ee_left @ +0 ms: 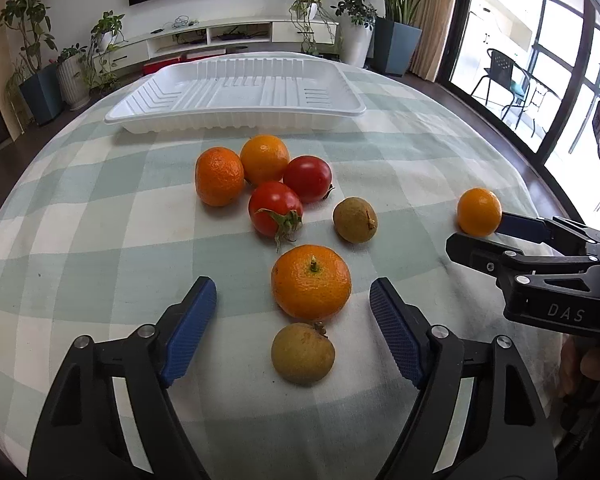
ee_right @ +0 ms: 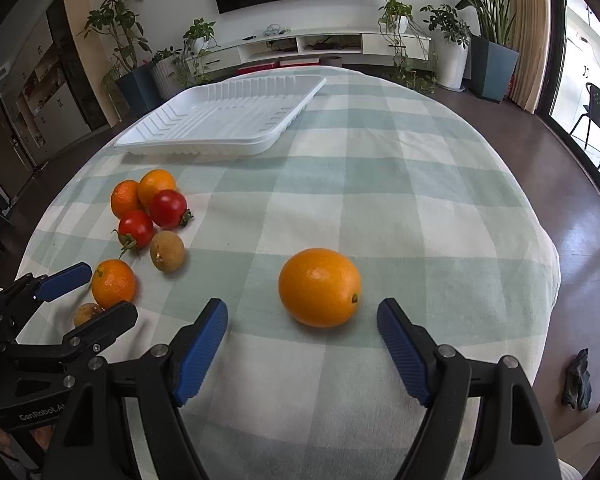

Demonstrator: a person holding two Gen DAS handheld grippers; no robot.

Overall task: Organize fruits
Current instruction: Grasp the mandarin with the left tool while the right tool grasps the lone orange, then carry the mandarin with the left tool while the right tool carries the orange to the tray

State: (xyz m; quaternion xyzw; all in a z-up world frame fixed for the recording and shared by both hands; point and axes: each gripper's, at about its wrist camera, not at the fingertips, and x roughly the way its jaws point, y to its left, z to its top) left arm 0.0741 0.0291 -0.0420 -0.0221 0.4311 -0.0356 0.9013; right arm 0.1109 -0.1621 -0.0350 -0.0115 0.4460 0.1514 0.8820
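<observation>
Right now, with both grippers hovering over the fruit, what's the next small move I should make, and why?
Probably ease the right gripper forward and down until its pads flank the lone orange, then close. Its jaws stand open, wider than the orange, which lies just ahead of the fingertips, apart from the other fruit. The white tray holds nothing yet, so the orange can go there next.

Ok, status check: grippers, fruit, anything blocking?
Both grippers open: left gripper straddles stemmed mandarin, right gripper faces lone orange. White tray empty. Path clear.

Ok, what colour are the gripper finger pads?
Blue, ribbed pads on black arms; clearest in the left wrist view.
</observation>
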